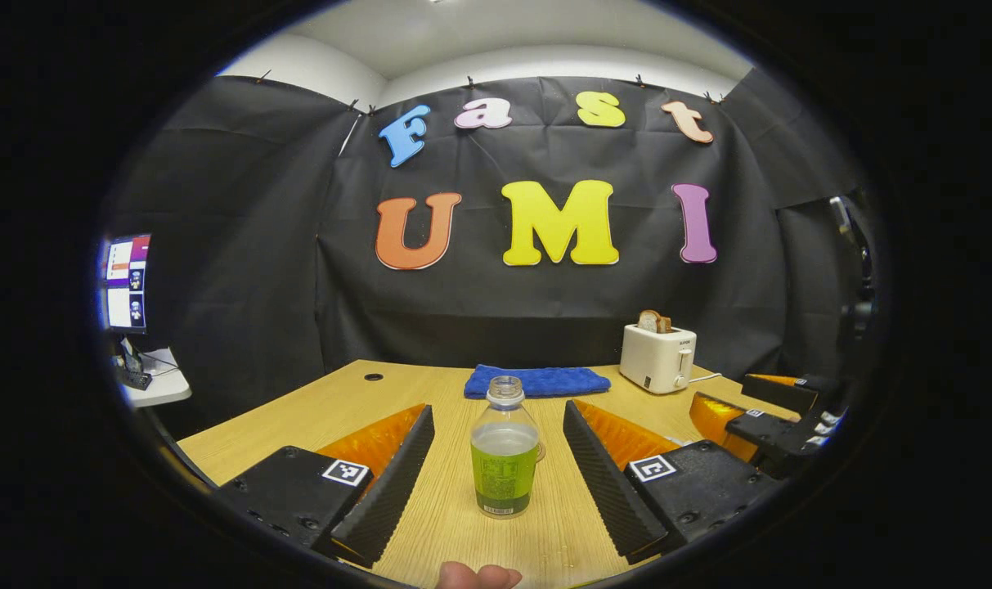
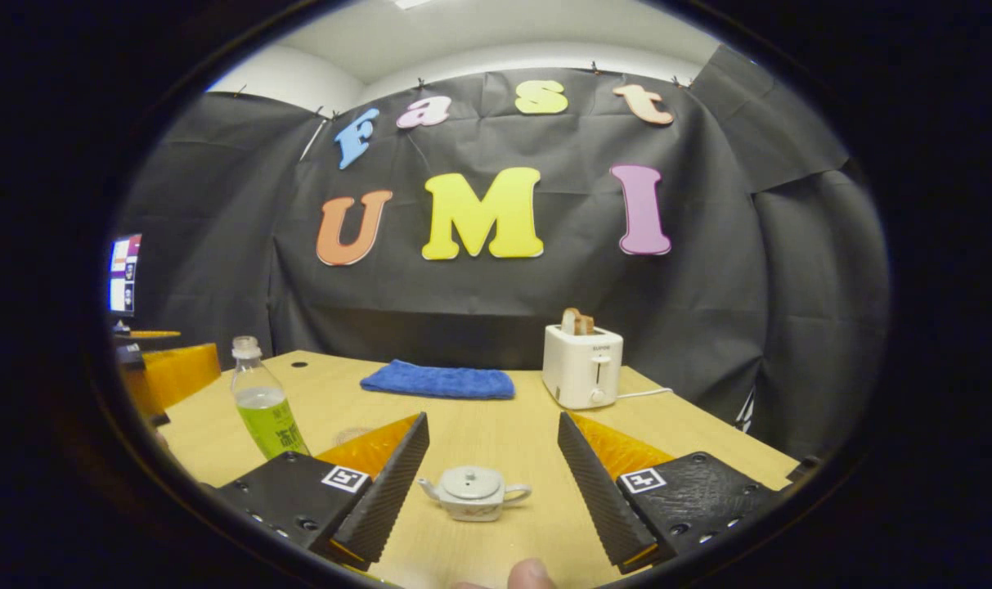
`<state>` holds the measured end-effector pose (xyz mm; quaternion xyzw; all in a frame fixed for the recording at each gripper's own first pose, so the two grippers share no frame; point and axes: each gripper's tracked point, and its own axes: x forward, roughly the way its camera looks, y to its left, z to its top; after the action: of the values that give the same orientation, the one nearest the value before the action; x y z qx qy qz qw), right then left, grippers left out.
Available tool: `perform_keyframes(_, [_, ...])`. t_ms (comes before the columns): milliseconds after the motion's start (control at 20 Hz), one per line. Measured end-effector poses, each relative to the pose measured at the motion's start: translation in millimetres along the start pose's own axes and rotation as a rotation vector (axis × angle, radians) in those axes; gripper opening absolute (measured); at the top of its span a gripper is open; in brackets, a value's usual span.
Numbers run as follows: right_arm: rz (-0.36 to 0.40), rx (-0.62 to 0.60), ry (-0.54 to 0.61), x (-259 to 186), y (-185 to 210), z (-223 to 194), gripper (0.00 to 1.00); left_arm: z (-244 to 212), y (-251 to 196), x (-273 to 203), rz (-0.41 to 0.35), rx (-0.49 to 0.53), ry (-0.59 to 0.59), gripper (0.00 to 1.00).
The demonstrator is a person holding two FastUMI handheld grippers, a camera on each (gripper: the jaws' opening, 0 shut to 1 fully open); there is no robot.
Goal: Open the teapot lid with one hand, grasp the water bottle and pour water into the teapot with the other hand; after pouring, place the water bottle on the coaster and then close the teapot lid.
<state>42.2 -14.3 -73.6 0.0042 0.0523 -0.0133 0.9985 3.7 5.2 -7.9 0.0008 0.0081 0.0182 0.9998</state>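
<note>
**Both grippers spread and lined up, bottle and teapot untouched**

Fingertip skin of the person's hand (image 1: 478, 576) shows at the bottom edge of the left gripper view, just behind the left gripper (image 1: 500, 474); its jaws stand spread wide, one on either side of the water bottle (image 1: 504, 448), apart from it and pinching nothing; the bottle stands upright on the wooden counter (image 1: 332, 409), uncapped, about half full of clear liquid with a green label round its lower half. Seen in the right gripper view, the right gripper (image 2: 491, 483) is likewise spread and holding nothing; the small pale teapot (image 2: 474, 493) sits between its jaws on the counter, lid (image 2: 472, 482) on, spout to one side and handle to the other. Farther back lie a blue towel (image 2: 437, 380) and a white toaster (image 2: 582, 366) with bread in its slots; a coaster I cannot make out with certainty.

By my judgement nothing of the task is begun. The bottle looks like thin plastic: light, a little yielding, smooth; a grip round the labelled middle should hold without squeezing liquid out of the open neck. The teapot looks ceramic: stiff, glossy, breakable; its lid is best taken by the small knob on top, gently, lifted straight up.
</note>
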Motion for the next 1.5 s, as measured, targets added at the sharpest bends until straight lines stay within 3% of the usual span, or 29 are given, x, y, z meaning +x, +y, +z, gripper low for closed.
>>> perform_keyframes(600, [0.024,-0.039,0.079,58.6,21.3,-48.0,0.95,3.8,7.8,-0.6,0.022,-0.008,-0.012,0.99])
perform_keyframes(700, [0.033,-0.037,0.104,63.2,24.0,-55.7,0.81,4.2,9.4,-0.1,0.027,-0.006,-0.013,0.99])
perform_keyframes(950, [0.039,-0.026,0.141,71.0,25.6,-64.9,0.26,4.6,9.9,0.4,0.028,-0.003,-0.012,0.99])
perform_keyframes(1000, [0.043,-0.018,0.161,72.3,26.8,-69.3,0.19,5.0,11.3,-0.7,0.027,-0.004,-0.013,0.99])
perform_keyframes(1150, [0.050,-0.020,0.157,73.8,26.0,-68.3,0.24,5.3,12.7,-0.9,0.031,-0.003,-0.015,0.99])
perform_keyframes(1200, [0.023,-0.030,0.143,77.5,18.0,-66.6,0.21,5.1,13.5,0.1,0.031,-0.003,-0.014,0.99])
perform_keyframes(1250, [0.022,-0.039,0.156,75.9,16.8,-65.1,0.01,5.4,13.7,-0.3,0.032,-0.003,-0.014,0.99])
perform_keyframes(1350, [0.029,-0.054,0.162,73.3,20.5,-67.9,0.04,7.7,13.8,-2.1,0.033,-0.003,-0.020,0.99])
perform_keyframes(1500, [0.040,-0.043,0.151,73.3,18.5,-63.4,0.01,6.0,13.1,-1.8,0.029,-0.007,-0.017,0.99])
